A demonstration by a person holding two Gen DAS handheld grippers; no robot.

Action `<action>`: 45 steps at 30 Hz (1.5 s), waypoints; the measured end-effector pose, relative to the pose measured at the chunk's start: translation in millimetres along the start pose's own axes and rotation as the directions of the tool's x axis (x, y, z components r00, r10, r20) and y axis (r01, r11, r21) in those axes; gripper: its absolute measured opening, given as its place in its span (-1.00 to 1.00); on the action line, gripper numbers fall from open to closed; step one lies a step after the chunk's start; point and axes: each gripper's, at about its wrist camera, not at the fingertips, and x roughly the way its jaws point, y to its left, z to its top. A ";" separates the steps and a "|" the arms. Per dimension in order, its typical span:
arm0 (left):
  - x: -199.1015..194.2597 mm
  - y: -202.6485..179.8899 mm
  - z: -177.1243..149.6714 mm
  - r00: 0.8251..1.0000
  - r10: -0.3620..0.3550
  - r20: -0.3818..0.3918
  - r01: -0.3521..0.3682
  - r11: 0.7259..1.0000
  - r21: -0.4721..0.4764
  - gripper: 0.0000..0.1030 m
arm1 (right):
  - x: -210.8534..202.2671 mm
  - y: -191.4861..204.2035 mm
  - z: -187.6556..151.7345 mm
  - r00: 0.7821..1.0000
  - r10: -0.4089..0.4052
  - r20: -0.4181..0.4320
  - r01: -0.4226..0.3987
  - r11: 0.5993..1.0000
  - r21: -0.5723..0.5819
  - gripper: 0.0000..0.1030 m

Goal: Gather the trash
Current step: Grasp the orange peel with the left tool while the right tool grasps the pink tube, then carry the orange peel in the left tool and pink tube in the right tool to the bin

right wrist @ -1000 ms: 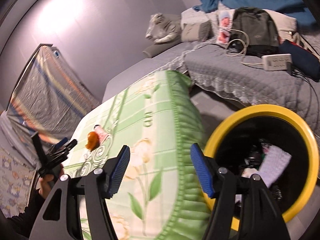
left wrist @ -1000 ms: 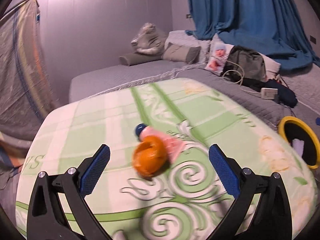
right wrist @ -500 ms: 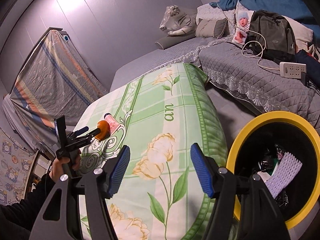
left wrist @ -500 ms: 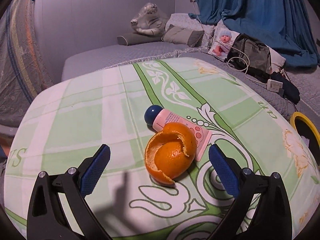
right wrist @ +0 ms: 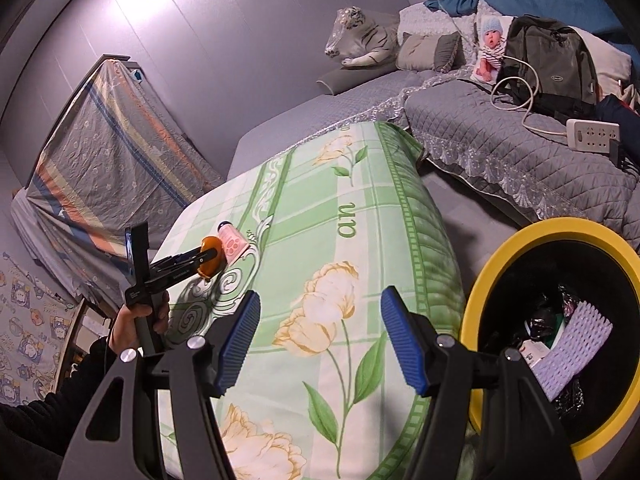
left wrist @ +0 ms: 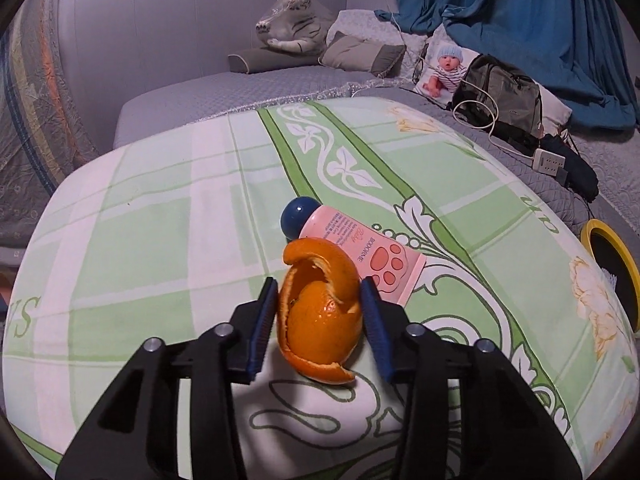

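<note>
Orange peel [left wrist: 320,316] sits on the green floral bedspread [left wrist: 152,240], between the blue pads [left wrist: 264,320] of the left gripper [left wrist: 320,322] — jaws closing, both pads against its sides. Pink tube [left wrist: 360,256] with a dark blue cap lies just behind it, touching. Right gripper [right wrist: 320,340] hangs over the bed edge, jaws apart, nothing between them. Yellow-rimmed bin [right wrist: 520,248] stands beside the bed — wrappers and white foam netting inside.
</note>
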 end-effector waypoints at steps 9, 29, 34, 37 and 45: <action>-59.8 7.8 -5.1 0.996 -0.038 0.084 0.041 0.999 -0.036 -0.29 | 32.1 65.6 29.5 0.992 0.077 -0.100 -0.093 0.982 -0.165 0.16; -162.5 44.8 -75.6 0.974 -0.009 0.225 0.056 0.977 -0.207 -0.28 | 313.2 211.1 106.4 0.850 -0.164 -0.501 -0.083 0.897 -0.435 0.15; -165.2 51.3 -77.5 0.972 -0.016 0.235 0.070 0.973 -0.221 -0.28 | 347.1 212.4 105.9 0.829 -0.203 -0.521 -0.054 0.898 -0.436 0.11; -165.4 51.3 -77.3 0.971 -0.026 0.238 0.080 0.972 -0.221 -0.28 | 358.4 211.8 101.5 0.817 -0.218 -0.533 -0.052 0.894 -0.445 0.03; -163.2 50.7 -76.3 0.966 -0.046 0.255 0.107 0.968 -0.228 -0.27 | 383.8 207.4 87.2 0.792 -0.268 -0.549 -0.018 0.888 -0.459 -0.10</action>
